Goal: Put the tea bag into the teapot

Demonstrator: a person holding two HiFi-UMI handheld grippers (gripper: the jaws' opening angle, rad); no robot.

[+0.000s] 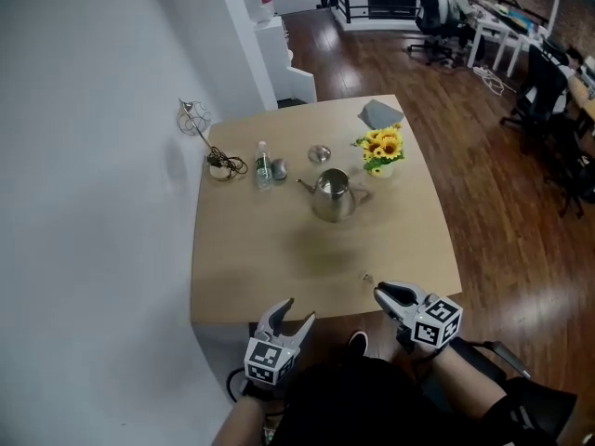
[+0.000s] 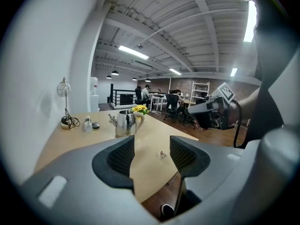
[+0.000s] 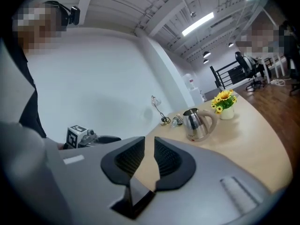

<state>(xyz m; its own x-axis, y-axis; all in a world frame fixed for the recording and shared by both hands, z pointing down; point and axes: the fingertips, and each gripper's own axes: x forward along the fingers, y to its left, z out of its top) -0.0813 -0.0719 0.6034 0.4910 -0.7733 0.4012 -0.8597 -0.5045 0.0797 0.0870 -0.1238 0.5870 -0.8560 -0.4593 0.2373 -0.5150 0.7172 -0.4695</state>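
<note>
The steel teapot (image 1: 333,196) stands mid-table with its top uncovered; its lid (image 1: 319,153) lies just behind it. The small tea bag (image 1: 366,278) lies flat on the wood near the front edge and shows between the jaws in the left gripper view (image 2: 161,153). My left gripper (image 1: 297,310) hovers at the front edge, open and empty (image 2: 152,153). To the right, my right gripper (image 1: 383,294) hangs just short of the tea bag, its pads a narrow gap apart with nothing between them (image 3: 149,156). The right gripper view shows the teapot (image 3: 196,124) but not the tea bag.
A pot of yellow flowers (image 1: 381,150) and a grey cloth (image 1: 379,113) sit at the back right. A small bottle (image 1: 263,165) and a wire lamp with coiled cable (image 1: 218,165) stand at the back left by the white wall. Wooden floor surrounds the table (image 1: 242,277).
</note>
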